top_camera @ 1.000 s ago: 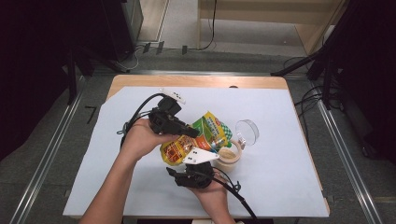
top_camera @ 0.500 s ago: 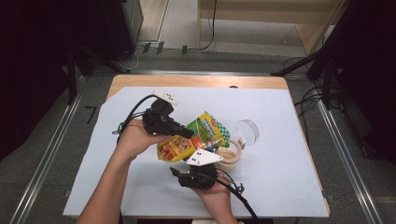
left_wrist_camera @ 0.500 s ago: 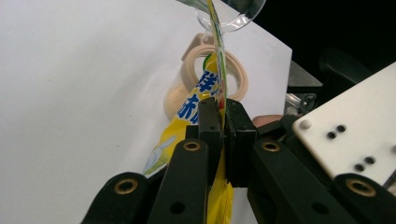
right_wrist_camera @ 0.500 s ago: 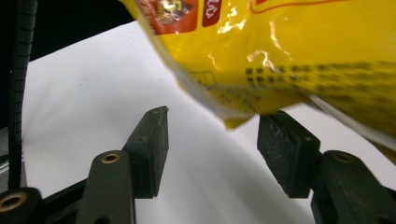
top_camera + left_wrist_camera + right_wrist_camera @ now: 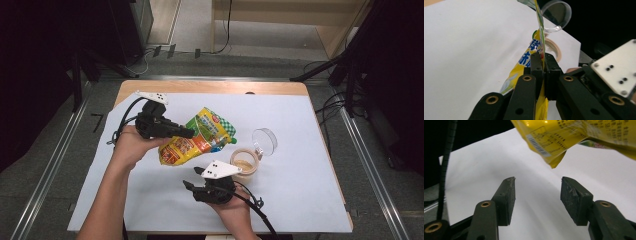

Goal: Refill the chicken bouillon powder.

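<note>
L gripper (image 5: 189, 133), at the left of the high view, is clamped on the edge of the yellow-green snack pouch (image 5: 197, 137); in the left gripper view the pads (image 5: 537, 65) pinch the thin edge of the pouch (image 5: 539, 37) flat, no gap. The pouch hangs off the white sheet (image 5: 300, 150), tilted, its printed face up, over the mid table, w/ its right end just beside the clear plastic cup (image 5: 265, 142) lying on its side. Below the pouch's right end sits the tape roll (image 5: 244, 162), flat on the sheet, close to the cup. R gripper (image 5: 189, 186), nearer the person, is released: jaws apart w/ nothing between them in the right gripper view, the pouch's lower corner (image 5: 556, 163) hanging above and beyond the gap, not touching the pads (image 5: 510, 190).
</note>
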Motion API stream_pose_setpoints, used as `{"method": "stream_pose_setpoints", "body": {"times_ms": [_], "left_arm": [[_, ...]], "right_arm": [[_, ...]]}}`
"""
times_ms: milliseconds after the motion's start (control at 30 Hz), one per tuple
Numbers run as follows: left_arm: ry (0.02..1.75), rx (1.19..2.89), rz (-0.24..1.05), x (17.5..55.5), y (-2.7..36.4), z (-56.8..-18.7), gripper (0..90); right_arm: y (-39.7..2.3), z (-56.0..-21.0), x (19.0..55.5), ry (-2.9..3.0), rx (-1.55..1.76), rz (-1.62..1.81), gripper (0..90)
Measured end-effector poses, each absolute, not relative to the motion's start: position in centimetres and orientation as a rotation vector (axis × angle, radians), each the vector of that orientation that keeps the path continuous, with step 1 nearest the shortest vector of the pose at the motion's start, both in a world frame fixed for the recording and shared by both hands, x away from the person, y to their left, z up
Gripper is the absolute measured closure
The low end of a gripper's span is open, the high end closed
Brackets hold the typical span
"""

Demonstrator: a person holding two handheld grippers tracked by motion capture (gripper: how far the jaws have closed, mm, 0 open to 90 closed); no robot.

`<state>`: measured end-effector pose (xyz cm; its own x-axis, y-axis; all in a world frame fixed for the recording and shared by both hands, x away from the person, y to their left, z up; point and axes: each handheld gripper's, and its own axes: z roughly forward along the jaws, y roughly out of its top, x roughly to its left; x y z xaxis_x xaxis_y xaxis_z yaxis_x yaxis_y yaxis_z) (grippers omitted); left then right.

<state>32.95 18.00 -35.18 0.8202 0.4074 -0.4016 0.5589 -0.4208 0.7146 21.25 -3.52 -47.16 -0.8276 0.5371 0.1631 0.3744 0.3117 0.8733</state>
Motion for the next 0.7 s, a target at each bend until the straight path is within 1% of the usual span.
{"method": "stream_pose_setpoints", "body": {"times_ms": [300,700], "left_arm": [[0.784,2.032,-0.144,34.7,18.6,-36.5,88.5],[0.821,1.979,-0.084,36.9,18.2,-38.3,88.7]], "right_arm": [[-4.1,-46.5,21.8,2.455,0.806,1.562,48.5],[-5.7,-45.9,22.5,2.495,0.787,1.571,49.0]]}}
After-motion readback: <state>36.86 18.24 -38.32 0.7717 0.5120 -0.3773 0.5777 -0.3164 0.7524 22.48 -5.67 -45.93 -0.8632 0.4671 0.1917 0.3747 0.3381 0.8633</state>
